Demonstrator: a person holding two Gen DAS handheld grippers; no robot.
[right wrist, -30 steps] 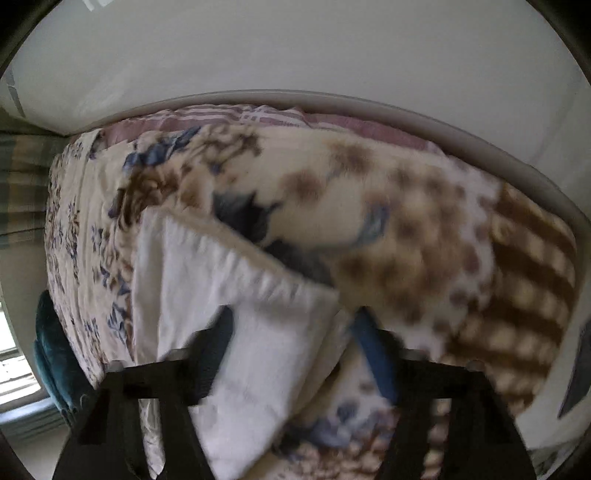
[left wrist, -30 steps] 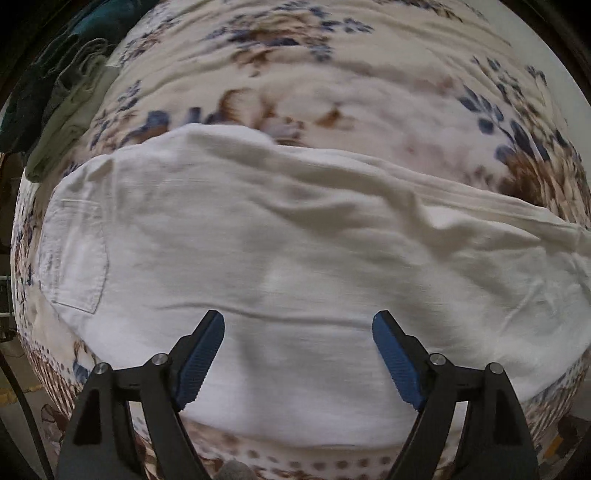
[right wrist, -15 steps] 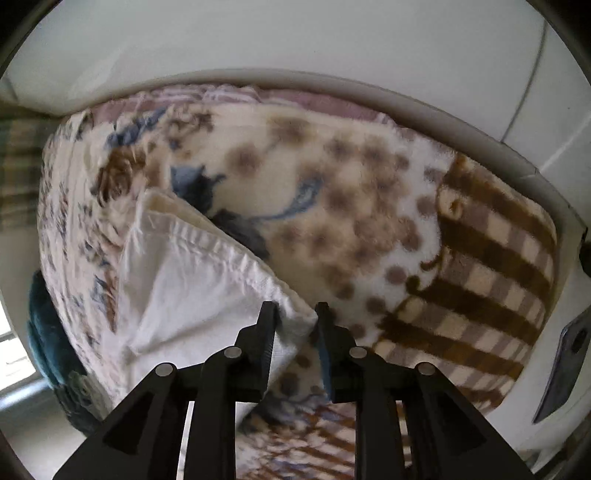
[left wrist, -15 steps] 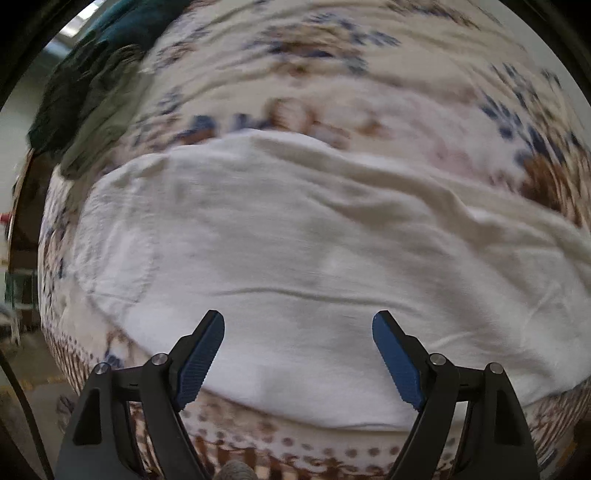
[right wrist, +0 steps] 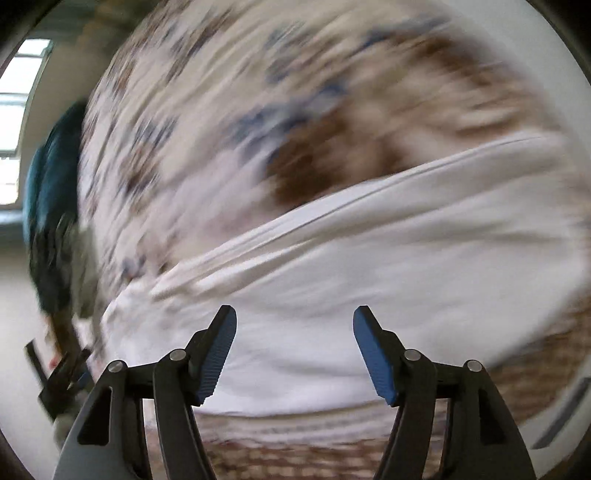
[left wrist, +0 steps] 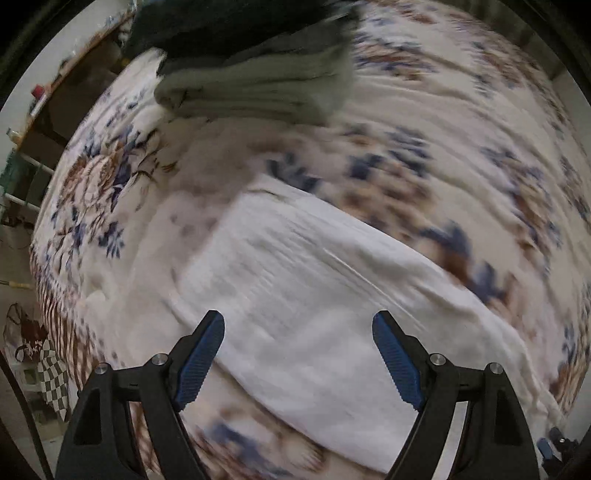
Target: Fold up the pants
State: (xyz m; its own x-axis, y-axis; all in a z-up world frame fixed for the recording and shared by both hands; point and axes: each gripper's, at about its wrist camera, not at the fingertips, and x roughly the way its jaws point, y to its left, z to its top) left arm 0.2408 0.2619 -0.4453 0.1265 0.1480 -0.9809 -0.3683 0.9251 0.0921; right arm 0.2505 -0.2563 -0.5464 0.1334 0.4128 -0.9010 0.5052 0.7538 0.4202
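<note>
Left gripper [left wrist: 298, 356] gapes empty; right gripper [right wrist: 294, 352] has just been opening, empty.

Below me a bed [left wrist: 424, 122] spreads its floral blanket; a bright window [right wrist: 16, 122] glows at my far left, and cluttered floor [left wrist: 22, 373] shows past the bed's edge.

One pair of white pants [left wrist: 317, 295] lies on one floral blanket [left wrist: 461, 122]. Two folded garments are stacked at its edge: one grey-green [left wrist: 258, 88], one dark teal [left wrist: 221, 26]. Two hand-held grippers: left [left wrist: 298, 354], right [right wrist: 294, 349].
</note>
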